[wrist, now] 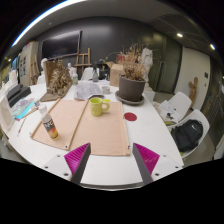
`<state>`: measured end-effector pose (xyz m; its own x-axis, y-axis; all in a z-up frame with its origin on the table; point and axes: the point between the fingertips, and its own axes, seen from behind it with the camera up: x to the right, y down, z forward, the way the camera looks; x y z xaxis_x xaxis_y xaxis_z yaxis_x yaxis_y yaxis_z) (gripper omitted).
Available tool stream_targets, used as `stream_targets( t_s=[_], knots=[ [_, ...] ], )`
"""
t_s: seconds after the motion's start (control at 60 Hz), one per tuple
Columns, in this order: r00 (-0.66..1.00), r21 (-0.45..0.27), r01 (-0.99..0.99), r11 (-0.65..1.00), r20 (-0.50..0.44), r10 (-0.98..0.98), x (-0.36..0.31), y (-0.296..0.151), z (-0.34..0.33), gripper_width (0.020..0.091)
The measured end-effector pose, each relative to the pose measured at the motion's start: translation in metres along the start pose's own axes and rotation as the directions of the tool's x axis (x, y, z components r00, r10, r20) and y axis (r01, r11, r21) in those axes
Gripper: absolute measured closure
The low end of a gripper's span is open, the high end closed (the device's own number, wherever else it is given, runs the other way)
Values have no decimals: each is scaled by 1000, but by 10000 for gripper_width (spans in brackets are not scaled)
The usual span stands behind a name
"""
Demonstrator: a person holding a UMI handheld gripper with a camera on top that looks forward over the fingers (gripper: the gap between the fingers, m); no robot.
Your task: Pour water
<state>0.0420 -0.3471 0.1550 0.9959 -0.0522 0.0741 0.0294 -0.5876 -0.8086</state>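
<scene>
Dim room behind, dark wall, ceiling lights on; a white counter [150,125] fills the near ground, chairs around its far side. Two tan mats lie on it: one [105,132] just ahead of the tongs [112,160], another [62,120] beside it. Tongs stand open, nothing between the pink pads [78,156], raised above the near counter edge. Yellow-green mug [97,105] sits at the far end of the mats, handle side hard to read. A small bottle [50,127] with a dark top stands upright on the second mat, well apart from the mug. Likely the water source, though contents can't be confirmed. Beyond: potted plant [131,82], small red disc [130,117], white cloth [88,90]. Judgement: reach-for-the-bottle step, pouring not begun. To do it well, swing toward the bottle, come in level, set the pads either side of its body below the cap, close squarely so it won't tip, and keep clear of the mug until lifted.
</scene>
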Motion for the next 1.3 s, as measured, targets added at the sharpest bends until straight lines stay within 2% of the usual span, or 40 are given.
stream_targets(
  t_s=[0.183, 0.367, 0.583, 0.8, 0.833, 0.917, 1.017, 1.15, 1.25, 1.3],
  knots=[
    [990, 0, 20, 1000, 136, -20, -79, 7, 5, 247],
    [969, 29, 31, 999, 243, -37, -191, 13, 32, 241],
    [973, 108, 6, 994, 229, -31, -272, -8, 96, 246],
    [979, 139, -58, 989, 203, 29, -305, -7, 169, 271],
    [979, 141, -64, 988, 201, 35, -308, -5, 177, 303],
    [980, 144, -63, 988, 195, 35, -312, 0, 193, 442],
    [983, 163, -61, 985, 178, 32, -313, -2, 199, 654],
    [986, 168, -60, 984, 165, 32, -311, -2, 200, 721],
    [989, 158, -19, 987, 146, -4, -310, -3, 199, 809],
    [990, 155, -5, 988, 141, -17, -311, -6, 198, 826]
  ],
)
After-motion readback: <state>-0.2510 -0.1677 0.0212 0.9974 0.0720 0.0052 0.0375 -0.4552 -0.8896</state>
